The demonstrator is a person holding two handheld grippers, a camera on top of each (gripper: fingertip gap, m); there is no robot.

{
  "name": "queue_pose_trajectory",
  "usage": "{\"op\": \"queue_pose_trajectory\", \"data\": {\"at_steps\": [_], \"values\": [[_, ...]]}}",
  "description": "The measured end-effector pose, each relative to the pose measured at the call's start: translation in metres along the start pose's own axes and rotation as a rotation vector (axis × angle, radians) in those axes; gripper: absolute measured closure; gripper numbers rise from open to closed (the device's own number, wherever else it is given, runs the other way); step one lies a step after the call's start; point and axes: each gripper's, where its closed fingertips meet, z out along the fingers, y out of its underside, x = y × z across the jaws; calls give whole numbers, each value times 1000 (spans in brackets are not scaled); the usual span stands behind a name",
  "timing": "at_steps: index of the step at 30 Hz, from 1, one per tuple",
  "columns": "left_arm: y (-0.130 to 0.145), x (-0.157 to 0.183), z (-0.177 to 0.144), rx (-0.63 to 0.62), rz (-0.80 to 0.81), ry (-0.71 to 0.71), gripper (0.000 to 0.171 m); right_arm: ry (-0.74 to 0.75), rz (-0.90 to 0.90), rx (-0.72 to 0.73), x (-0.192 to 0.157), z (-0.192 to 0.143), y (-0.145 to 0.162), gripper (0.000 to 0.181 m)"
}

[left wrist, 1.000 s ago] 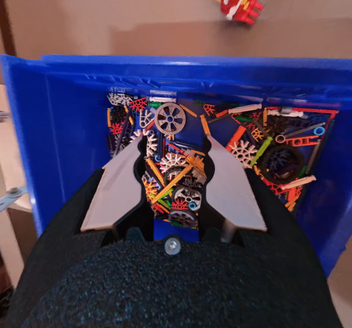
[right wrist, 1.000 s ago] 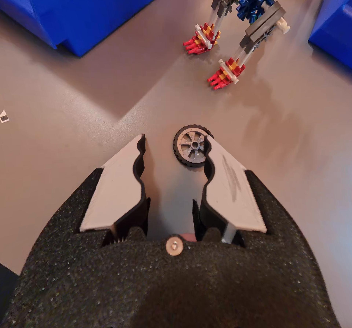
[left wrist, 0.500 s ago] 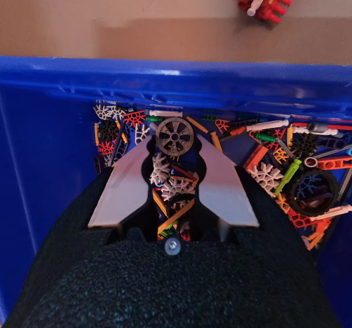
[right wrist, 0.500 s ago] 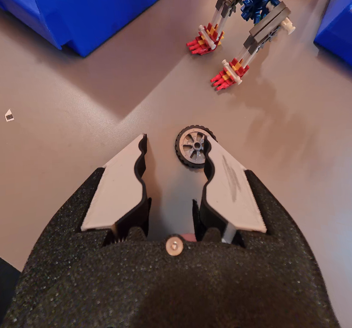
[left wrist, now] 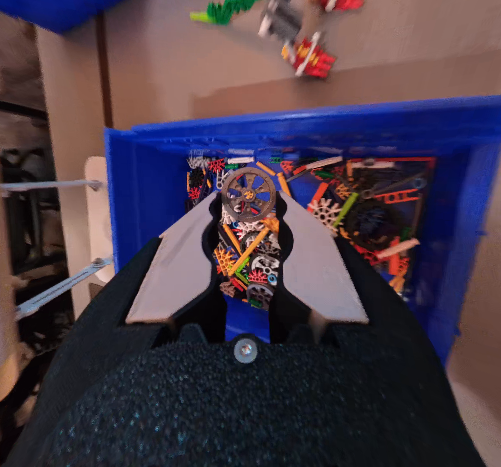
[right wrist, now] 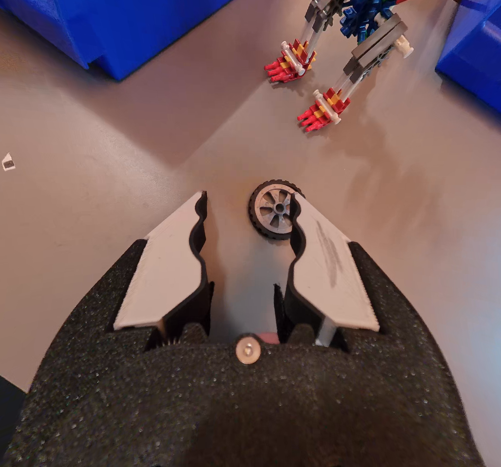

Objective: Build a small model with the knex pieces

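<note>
My left gripper is shut on a grey spoked wheel hub and holds it by its rim above a blue bin full of several small plastic building pieces. My right gripper is open and empty, low over the brown table. A grey wheel with a black tyre lies flat on the table by the right fingertip, partly hidden under it.
A toy figure built of rods and connectors, with red clawed feet, stands beyond the wheel and also shows blurred in the left wrist view. Blue bins stand at the far left and far right. A small paper tag lies at left. The grippers' ends are close to 25 cm from one another.
My left gripper went down into the bin, closed on the grey wheel hub and lifted it up out of the pieces. My right gripper stayed open, nearly still beside the tyred wheel.
</note>
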Motion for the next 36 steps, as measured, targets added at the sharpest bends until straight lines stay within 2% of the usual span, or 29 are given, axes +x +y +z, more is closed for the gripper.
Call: {"op": "queue_pose_trajectory", "data": {"at_steps": [4,8,13,17,21,24,26,29,32,36], "values": [[-42,49,-43,135,74,20,134,3,0,7,0,-1,-1,121],[-73,123,-55,195,159,145,134,6,20,28,2,-3,-3,118],[-94,215,-26,162,248,256,133,34,169,120,15,-16,-10,118],[-88,243,19,100,204,307,134,12,212,122,15,-20,-8,118],[-90,245,36,112,128,323,133,13,196,101,13,-17,-6,118],[-91,241,37,120,101,305,121,6,201,102,12,-17,-6,118],[-90,234,32,124,91,271,110,0,206,107,12,-17,-7,118],[-92,224,5,177,79,248,109,-5,209,100,12,-17,-6,118],[-87,184,-30,213,58,146,110,-11,199,93,10,-16,-5,118],[-41,98,-56,109,-12,-1,114,-17,190,88,8,-15,-5,118]]}}
